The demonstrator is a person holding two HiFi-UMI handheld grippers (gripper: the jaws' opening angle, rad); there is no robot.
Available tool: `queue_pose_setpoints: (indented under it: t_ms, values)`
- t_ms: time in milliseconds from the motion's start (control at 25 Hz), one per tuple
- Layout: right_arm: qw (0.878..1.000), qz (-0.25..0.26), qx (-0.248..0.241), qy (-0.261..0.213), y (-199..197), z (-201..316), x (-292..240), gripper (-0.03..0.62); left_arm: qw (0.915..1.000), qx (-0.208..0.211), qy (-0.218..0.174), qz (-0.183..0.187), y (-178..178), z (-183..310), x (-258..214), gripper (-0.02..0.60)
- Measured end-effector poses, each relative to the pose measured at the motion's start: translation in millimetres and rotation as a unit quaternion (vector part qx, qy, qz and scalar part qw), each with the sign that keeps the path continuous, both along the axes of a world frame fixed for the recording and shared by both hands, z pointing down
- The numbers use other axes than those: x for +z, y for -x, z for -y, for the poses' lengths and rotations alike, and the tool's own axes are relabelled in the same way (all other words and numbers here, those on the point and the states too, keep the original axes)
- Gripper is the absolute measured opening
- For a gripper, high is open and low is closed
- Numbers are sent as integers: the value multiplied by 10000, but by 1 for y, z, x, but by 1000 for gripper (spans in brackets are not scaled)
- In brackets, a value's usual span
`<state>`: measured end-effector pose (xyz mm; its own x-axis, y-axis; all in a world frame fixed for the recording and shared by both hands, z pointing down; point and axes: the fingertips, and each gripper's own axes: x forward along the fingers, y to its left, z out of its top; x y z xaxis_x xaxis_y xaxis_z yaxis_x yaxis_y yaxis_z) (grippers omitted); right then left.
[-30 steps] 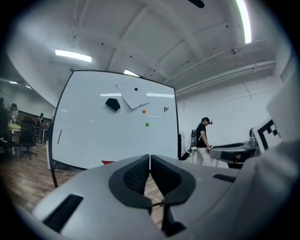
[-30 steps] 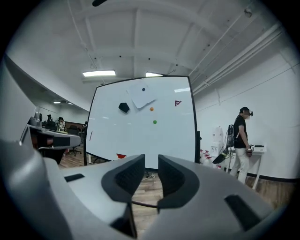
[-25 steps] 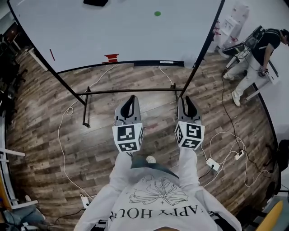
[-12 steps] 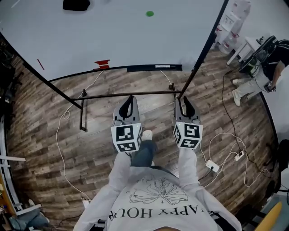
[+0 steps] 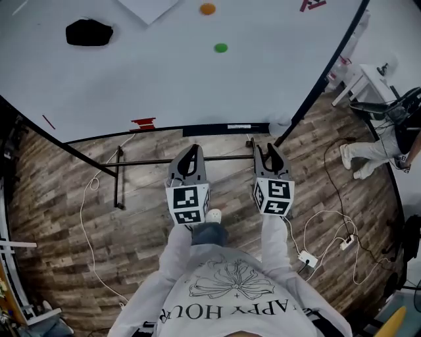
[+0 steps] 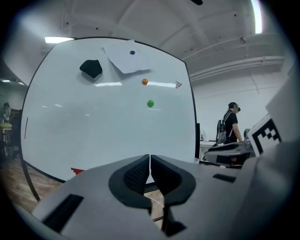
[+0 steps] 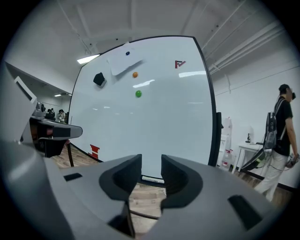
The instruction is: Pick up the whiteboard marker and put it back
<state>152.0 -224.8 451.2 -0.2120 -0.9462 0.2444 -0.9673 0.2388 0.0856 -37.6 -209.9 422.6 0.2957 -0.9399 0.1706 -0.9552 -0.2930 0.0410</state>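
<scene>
A dark whiteboard marker with a pale label lies on the tray along the bottom edge of the whiteboard; in the right gripper view the marker shows just beyond the jaws. My left gripper points at the board's lower edge, its jaws shut with nothing between them. My right gripper is held beside it, short of the tray. Its jaws have just been opening and stand open and empty.
On the board are a black eraser, a green magnet, an orange magnet and a paper sheet. A red item sits on the tray. The stand's bar crosses below. Cables and a power strip lie on the floor; a person stands at the right.
Both grippers have come forward toward the whiteboard, which now sits closer and fills more of the view. The person at the right has shifted further right.
</scene>
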Motion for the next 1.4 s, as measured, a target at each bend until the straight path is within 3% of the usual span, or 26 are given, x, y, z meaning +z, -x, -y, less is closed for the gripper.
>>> queue_pose_setpoints:
  t_ms: [360, 680, 800, 1000, 1240, 1400]
  values:
    - [9985, -202, -321, 392, 24, 82, 28, 141, 9997, -4, 217, 115, 16, 72, 19, 9]
    - [9830, -1200, -1143, 793, 51, 115, 65, 143, 9988, 0, 414, 262, 12, 96, 35, 9]
    - [9663, -1868, -1518, 912, 57, 123, 80, 143, 9983, -95, 481, 307, 12, 100, 39, 9]
    - [9267, -2937, -2085, 1075, 62, 135, 108, 129, 9972, -306, 622, 289, 13, 104, 46, 9]
    - [8751, -3854, -2710, 1099, 69, 148, 137, 126, 9950, -551, 786, 273, 12, 105, 59, 9]
    - [8511, -4131, -2998, 1227, 71, 155, 157, 126, 9932, -712, 876, 275, 14, 102, 66, 9]
